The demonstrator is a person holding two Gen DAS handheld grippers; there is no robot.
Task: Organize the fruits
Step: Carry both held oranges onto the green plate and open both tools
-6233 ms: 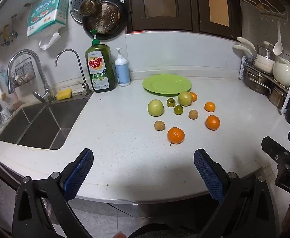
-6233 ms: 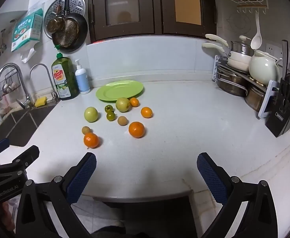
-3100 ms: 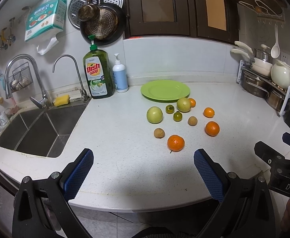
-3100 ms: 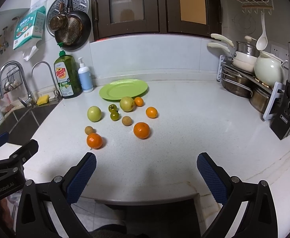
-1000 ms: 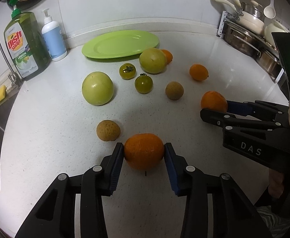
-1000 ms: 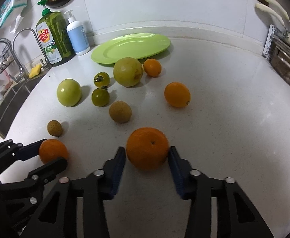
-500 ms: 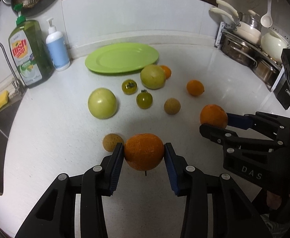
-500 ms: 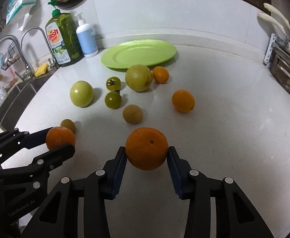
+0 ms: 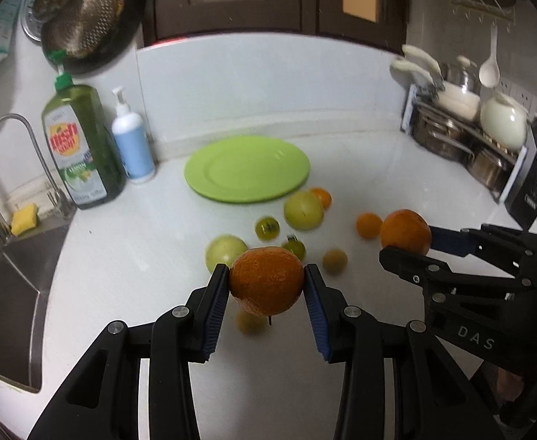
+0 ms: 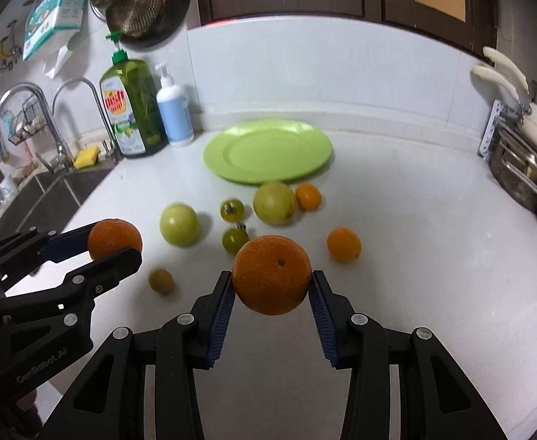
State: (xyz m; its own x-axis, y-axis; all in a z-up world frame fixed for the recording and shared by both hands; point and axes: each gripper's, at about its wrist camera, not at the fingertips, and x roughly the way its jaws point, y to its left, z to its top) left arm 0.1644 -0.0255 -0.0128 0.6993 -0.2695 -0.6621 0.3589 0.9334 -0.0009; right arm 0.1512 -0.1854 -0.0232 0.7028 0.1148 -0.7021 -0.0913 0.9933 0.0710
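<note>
1. Now the left gripper [image 9: 267,282] is clamped on an orange [image 9: 266,280], held clear above the worktop [image 9: 129,275].
2. Likewise, the right gripper [image 10: 271,286] is clamped on a second orange [image 10: 271,274], also off the worktop.
3. Both grippers are side by side, near the loose fruit.
4. Behind them lies a green plate [image 10: 268,150], bare, with a yellow-green fruit [image 10: 274,202] and a small orange fruit [image 10: 308,196] just beside its near rim.
5. Another small orange fruit [image 10: 343,244], two dark green tomatoes [image 10: 232,209], a pale green fruit [image 10: 179,223] and a small brown fruit [image 10: 161,281] lie scattered on the worktop.
6. Dish soap [image 9: 79,146] stands by the sink [image 9: 8,293].
</note>
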